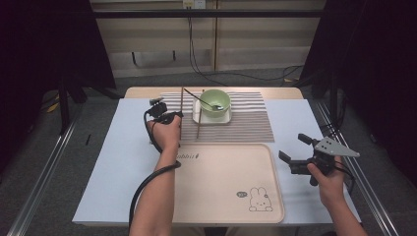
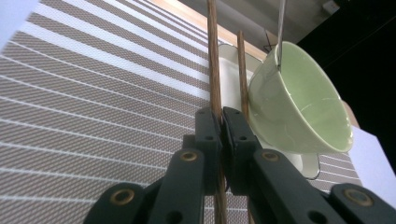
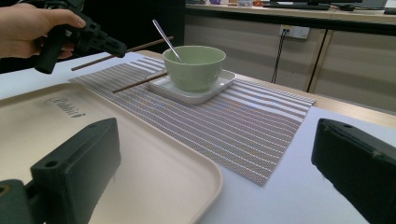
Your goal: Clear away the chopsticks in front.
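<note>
My left gripper (image 1: pixel 177 116) is shut on a brown chopstick (image 1: pixel 182 101) and holds it above the left part of the striped placemat (image 1: pixel 246 125). In the left gripper view the pads (image 2: pixel 208 130) pinch that chopstick (image 2: pixel 214 56). A second chopstick (image 1: pixel 199 120) lies on the mat, its far end against the white square plate (image 1: pixel 199 118). A green bowl (image 1: pixel 215 102) with a metal spoon (image 1: pixel 206 103) in it stands on the plate. My right gripper (image 1: pixel 293 146) hovers open beside the tray's right edge, with nothing between its fingers.
A beige tray (image 1: pixel 226 182) with a rabbit print lies on the near half of the white table (image 1: pixel 113 162). The placemat reaches the table's far wooden edge (image 1: pixel 142 91). In the right gripper view, the left gripper (image 3: pixel 100 43) hangs above the mat (image 3: pixel 243 126).
</note>
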`<action>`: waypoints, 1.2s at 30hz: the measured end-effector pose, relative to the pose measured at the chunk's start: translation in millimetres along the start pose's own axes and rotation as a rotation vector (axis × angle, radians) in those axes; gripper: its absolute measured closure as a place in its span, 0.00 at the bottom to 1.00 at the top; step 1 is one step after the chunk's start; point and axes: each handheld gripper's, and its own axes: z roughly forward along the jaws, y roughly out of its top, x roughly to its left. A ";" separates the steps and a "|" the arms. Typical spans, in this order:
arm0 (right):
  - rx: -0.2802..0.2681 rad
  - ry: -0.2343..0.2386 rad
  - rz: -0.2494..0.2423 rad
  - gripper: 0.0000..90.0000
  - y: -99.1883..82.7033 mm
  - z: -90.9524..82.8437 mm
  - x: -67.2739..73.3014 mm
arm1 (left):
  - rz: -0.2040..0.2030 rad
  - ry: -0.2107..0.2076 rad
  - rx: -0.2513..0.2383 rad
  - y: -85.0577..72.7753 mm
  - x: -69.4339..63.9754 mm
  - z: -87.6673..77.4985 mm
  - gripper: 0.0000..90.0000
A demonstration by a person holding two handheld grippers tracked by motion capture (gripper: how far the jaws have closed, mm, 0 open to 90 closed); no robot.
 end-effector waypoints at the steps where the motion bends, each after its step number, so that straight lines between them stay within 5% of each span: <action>1: -0.002 -0.001 0.002 0.01 0.0 1.0 0.4 | 0.007 0.004 0.001 0.1 0.8 -3.2 0.96; 17: -0.011 0.009 0.006 0.01 0.7 3.0 2.7 | 0.016 -0.025 -0.075 -8.0 19.3 -48.9 0.96; 36: 0.000 0.013 0.001 0.01 0.9 4.7 5.2 | 0.017 -0.031 -0.088 -30.6 40.4 -88.3 0.96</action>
